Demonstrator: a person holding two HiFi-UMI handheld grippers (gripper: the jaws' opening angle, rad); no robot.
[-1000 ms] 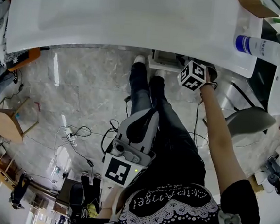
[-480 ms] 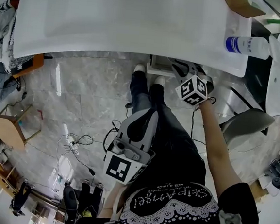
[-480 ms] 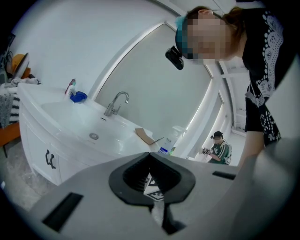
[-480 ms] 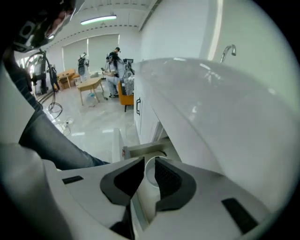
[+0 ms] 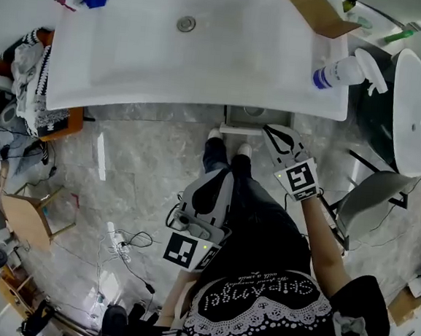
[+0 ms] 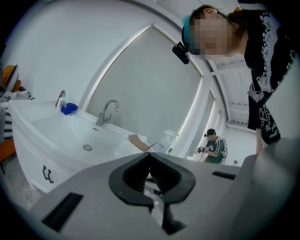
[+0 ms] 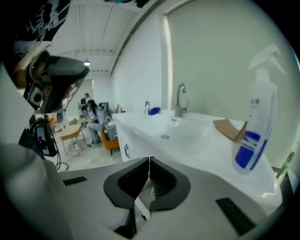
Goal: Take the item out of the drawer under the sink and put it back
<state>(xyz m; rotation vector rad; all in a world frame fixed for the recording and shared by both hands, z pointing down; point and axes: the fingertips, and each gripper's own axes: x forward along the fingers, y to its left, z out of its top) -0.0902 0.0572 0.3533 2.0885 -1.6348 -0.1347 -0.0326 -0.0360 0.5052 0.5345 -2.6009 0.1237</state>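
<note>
Right gripper [image 7: 149, 164] jaws just clamped together on nothing, left gripper [image 6: 150, 157] likewise pinched empty: spread right, drop square to the grey drawer [image 5: 255, 118] under the white ceramic sink [image 5: 205, 61].

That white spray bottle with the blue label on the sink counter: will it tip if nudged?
The white spray bottle stands tall and narrow with a trigger head on top, so a high push would likely topple it. Its translucent plastic suggests it is light and squeezable. It stands near the white sink counter's edge, so it might fall off.
</note>
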